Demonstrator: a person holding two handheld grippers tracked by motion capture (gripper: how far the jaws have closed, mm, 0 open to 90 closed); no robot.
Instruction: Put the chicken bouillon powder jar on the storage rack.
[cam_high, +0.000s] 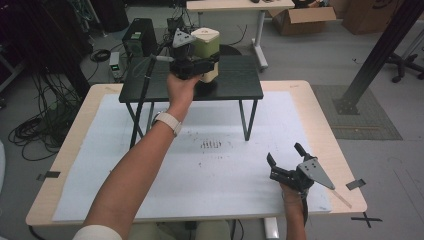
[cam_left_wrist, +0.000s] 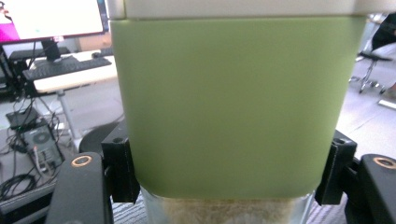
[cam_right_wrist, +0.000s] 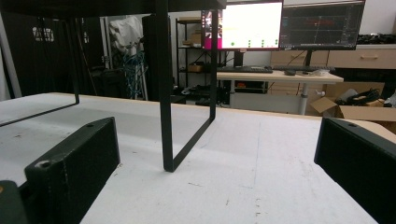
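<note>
Green-banded container (cam_high: 207, 50) with cream lid (cam_high: 206, 33) upright on black raised shelf (cam_high: 240, 82), clamped between left gripper (cam_high: 192, 65) jaws; right gripper (cam_high: 286, 159) spread wide, holding nothing, low over white mat (cam_high: 220, 170) near table's right edge.

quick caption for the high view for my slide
Left gripper clamps a green, cream-lidded container on a black stand, while the open right gripper rests low over the white-covered table.

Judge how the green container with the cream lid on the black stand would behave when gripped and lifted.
The green container looks rigid and smooth-walled, so it may slip between the left gripper fingers. It is tall, so probably tippy if nudged high. Pale contents show near its base, likely adding some weight.
</note>
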